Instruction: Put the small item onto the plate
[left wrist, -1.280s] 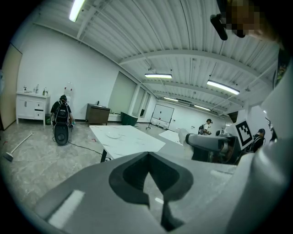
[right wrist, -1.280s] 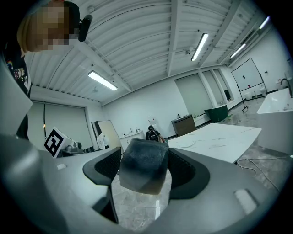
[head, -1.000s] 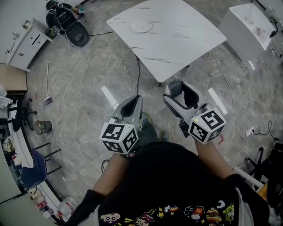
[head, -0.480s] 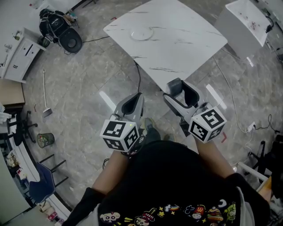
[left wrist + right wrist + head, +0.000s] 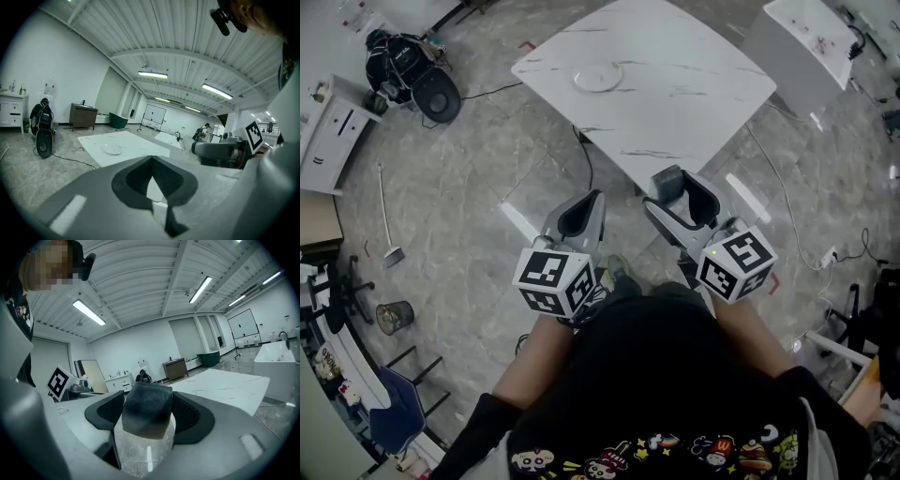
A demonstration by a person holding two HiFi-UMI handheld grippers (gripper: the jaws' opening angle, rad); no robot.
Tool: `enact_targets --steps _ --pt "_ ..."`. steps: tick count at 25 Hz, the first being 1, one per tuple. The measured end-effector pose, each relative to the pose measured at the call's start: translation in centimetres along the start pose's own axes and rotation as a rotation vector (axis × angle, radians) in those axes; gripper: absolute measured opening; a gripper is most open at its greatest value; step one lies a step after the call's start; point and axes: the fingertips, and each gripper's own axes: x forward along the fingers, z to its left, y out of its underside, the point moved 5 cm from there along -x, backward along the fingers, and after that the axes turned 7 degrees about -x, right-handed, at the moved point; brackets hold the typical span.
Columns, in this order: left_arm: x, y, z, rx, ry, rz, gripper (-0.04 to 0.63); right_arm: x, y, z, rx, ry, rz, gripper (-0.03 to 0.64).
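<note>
A white plate (image 5: 598, 77) lies near the far left edge of the white marble table (image 5: 675, 94); it also shows as a plate (image 5: 112, 149) in the left gripper view. My right gripper (image 5: 682, 190) is held just short of the table's near corner, shut on a small dark grey block (image 5: 146, 414), whose top also shows as the block (image 5: 668, 179) in the head view. My left gripper (image 5: 583, 210) hangs beside it over the floor, its jaws shut with nothing between them, as the left gripper (image 5: 151, 160) view shows. Both are well short of the plate.
A white tub (image 5: 802, 42) stands beyond the table at the right. A black bag (image 5: 398, 58), a white cabinet (image 5: 328, 127), a broom (image 5: 386, 220) and a small bin (image 5: 392, 317) are on the grey floor at left. Cables (image 5: 787, 211) trail at right.
The table and plate have slid nearer and a little leftward in the head view as the person walks up. Both grippers keep their pose; the right one still holds the block.
</note>
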Motion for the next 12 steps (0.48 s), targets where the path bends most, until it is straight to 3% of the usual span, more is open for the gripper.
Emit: enact_targets --steps 12 --pt "-0.7 -1.1 1.6 -0.015 -0.012 -0.032 0.000 2.0 -1.0 0.9 -0.028 -0.024 0.004 0.348"
